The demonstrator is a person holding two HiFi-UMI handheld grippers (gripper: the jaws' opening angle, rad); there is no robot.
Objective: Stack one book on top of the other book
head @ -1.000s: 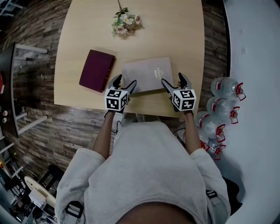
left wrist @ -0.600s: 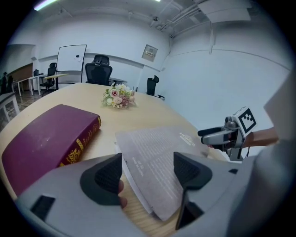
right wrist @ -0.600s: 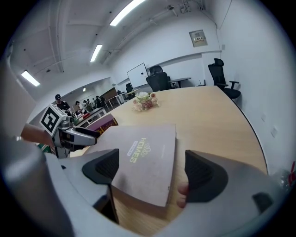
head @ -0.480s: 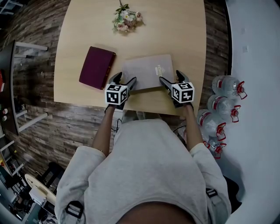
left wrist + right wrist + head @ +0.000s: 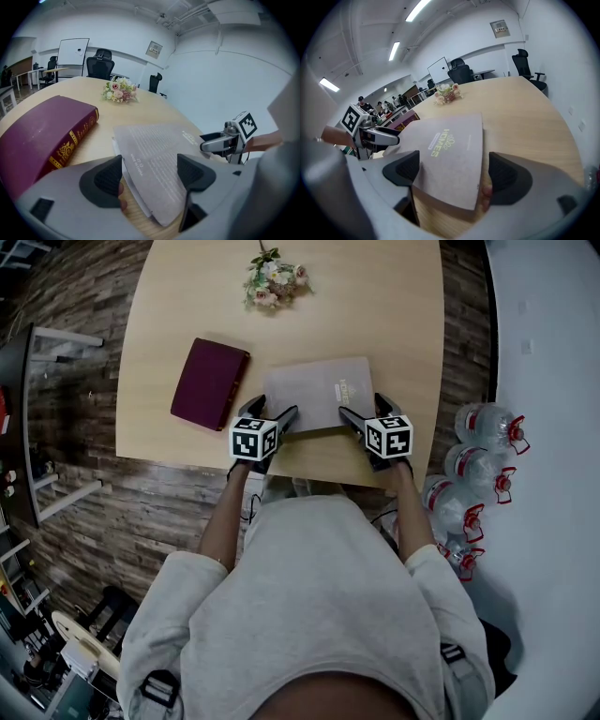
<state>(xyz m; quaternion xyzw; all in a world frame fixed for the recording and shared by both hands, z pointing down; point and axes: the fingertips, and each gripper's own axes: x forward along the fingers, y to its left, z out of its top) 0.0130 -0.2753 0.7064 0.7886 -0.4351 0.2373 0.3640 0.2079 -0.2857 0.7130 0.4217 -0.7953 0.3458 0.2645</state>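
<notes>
Since a second ago we've lowered the left gripper [image 5: 272,409] and right gripper [image 5: 362,407] astride the grey book's [image 5: 317,395] near corners. Both jaws stand wide, and the right's have just been opening. The grey book lies on the table [image 5: 375,296] beside the maroon book [image 5: 210,383].

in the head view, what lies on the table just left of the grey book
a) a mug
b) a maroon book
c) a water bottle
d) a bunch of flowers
B: the maroon book lies flat on the table left of the grey book. The flowers lie near the far edge, and the water bottles stand off the table at the right.
</notes>
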